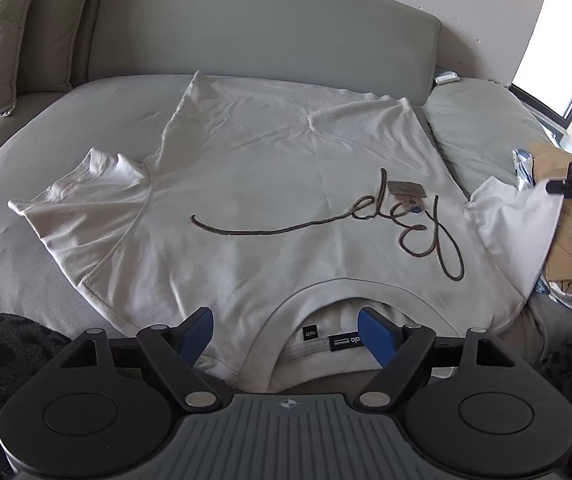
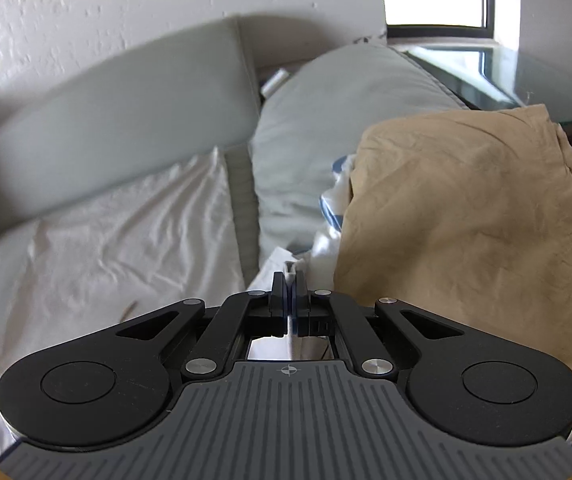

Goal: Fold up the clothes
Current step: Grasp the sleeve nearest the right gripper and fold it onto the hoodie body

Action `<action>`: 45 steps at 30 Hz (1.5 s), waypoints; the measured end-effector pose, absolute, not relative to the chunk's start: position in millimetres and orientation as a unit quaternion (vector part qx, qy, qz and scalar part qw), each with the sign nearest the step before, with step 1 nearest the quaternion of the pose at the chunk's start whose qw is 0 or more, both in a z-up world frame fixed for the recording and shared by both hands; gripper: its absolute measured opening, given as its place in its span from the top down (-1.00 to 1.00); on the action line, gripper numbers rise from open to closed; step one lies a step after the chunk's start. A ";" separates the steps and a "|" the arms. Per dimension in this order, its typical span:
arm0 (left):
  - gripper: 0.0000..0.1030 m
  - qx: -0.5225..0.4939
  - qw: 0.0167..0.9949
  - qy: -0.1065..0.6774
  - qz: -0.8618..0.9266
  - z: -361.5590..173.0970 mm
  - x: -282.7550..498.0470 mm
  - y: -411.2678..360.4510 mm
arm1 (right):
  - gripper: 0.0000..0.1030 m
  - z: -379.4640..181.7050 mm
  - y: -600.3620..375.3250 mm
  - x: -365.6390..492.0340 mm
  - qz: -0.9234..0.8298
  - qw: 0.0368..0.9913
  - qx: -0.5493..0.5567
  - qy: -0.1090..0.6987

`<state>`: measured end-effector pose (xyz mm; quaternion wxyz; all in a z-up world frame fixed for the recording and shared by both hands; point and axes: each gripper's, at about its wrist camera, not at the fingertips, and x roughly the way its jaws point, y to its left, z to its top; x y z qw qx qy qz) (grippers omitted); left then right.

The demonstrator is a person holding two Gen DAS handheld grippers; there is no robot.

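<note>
A white T-shirt [image 1: 270,184] with a dark script line across its chest lies flat on a grey sofa seat [image 1: 98,108], collar toward me. My left gripper [image 1: 286,334] is open, its blue pads astride the collar and neck label. One sleeve spreads to the left. The other sleeve [image 1: 514,216] is held at the right by my right gripper [image 1: 562,190], seen there as a black tip. In the right wrist view that gripper [image 2: 290,284] is shut on a pinch of the white sleeve fabric [image 2: 282,260].
A pile of tan cloth [image 2: 466,232] with a blue-and-white garment [image 2: 334,200] under it sits to the right of the shirt. Grey cushions [image 2: 346,112] and the sofa back [image 1: 262,36] lie behind. A glass table [image 2: 526,76] stands by the window.
</note>
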<state>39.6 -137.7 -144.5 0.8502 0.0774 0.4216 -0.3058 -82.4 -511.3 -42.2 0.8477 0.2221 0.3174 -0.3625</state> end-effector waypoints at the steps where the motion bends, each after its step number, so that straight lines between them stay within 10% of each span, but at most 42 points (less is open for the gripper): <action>1: -0.54 0.075 0.852 0.420 -0.302 -144.1 41.1 -135.3 | 0.97 -43.8 -512.8 -83.0 -0.371 0.841 0.230 0.320; 27: -0.56 0.082 0.863 0.418 -0.271 -146.8 48.2 -126.1 | 0.97 -76.1 -391.9 -49.2 -0.148 0.906 0.103 0.383; 35: -0.57 0.085 0.862 0.421 -0.268 -149.3 46.8 -125.5 | 0.14 -101.5 -370.6 -62.5 -0.093 0.895 0.120 0.420; 45: -0.57 0.099 0.856 0.427 -0.276 -154.2 42.1 -134.9 | 0.70 -76.8 -464.7 -99.4 -0.277 0.862 0.253 0.340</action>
